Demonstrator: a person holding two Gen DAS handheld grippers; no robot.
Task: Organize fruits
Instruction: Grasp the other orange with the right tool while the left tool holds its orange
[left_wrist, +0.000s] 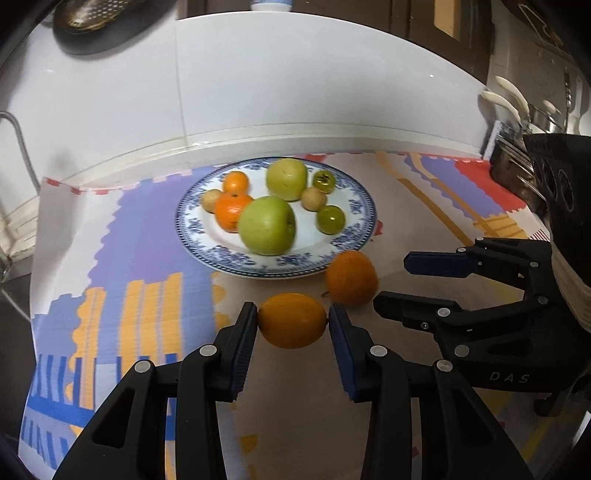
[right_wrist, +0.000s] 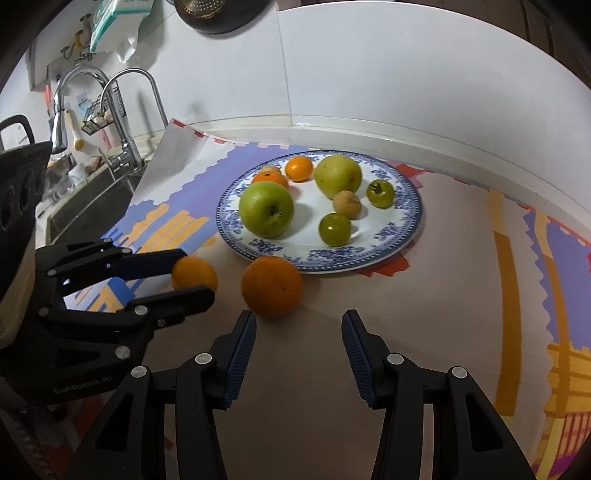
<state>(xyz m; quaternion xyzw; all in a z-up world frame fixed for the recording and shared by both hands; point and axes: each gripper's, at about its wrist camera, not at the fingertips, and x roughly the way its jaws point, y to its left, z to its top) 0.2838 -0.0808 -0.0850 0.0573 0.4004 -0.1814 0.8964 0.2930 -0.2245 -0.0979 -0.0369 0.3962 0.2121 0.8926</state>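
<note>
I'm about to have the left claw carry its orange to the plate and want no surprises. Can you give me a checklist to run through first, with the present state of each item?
1. Left claw closed on the smaller orange, a pad on each side: ok.
2. Grip firm enough to lift: cannot tell.
3. Right claw open, holding nothing: ok.
4. Bigger orange lying loose on the mat beside the held one, between it and the plate; it could get bumped: not ok.
5. Free room on the plate, a bare patch near its front rim: ok.
6. Right claw clear of the left claw's way to the plate: cannot tell.
</note>
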